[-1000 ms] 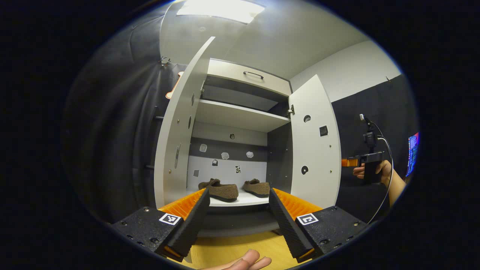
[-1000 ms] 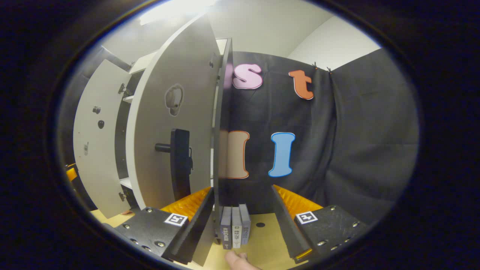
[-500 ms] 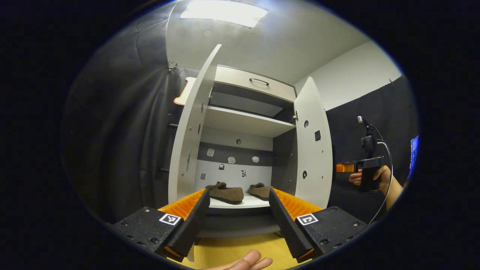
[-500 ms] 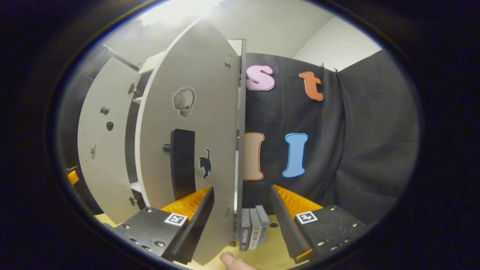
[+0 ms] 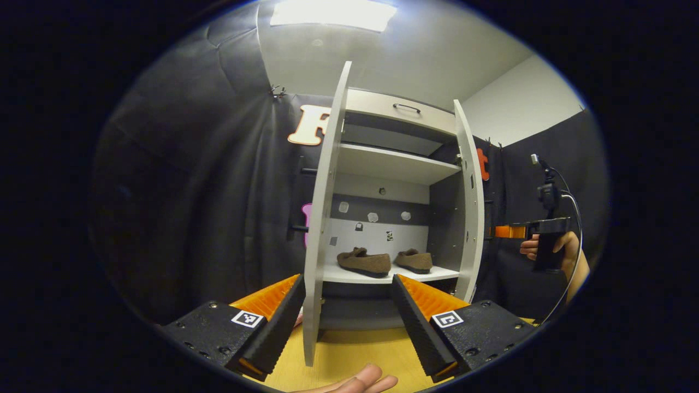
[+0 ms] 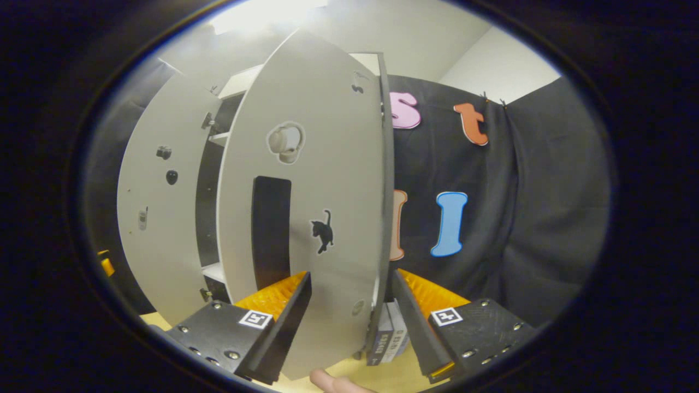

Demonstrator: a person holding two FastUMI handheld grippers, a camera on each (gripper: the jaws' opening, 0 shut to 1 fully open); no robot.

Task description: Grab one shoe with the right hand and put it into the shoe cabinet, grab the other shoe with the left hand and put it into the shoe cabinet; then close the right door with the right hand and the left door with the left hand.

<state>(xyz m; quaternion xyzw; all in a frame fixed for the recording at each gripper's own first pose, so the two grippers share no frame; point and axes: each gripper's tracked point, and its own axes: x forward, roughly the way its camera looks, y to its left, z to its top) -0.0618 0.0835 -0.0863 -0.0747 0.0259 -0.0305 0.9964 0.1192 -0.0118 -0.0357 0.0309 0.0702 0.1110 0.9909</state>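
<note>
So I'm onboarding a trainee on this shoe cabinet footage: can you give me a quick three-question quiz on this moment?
1. True or false: both brown shoes sit on the cabinet's bottom shelf.
2. The cabinet doors are: A) both shut B) both open C) one shut.
3. Fill in: the left door's edge stands between the open fingers of the ___ gripper.

Key: 1 true. 2 B. 3 left.

Left hand-held gripper (image 5: 345, 322): black screwed bodies, orange ribbed fingers with black textured pads (image 5: 278, 327), square black-and-white marker tags (image 5: 246, 319).
</note>
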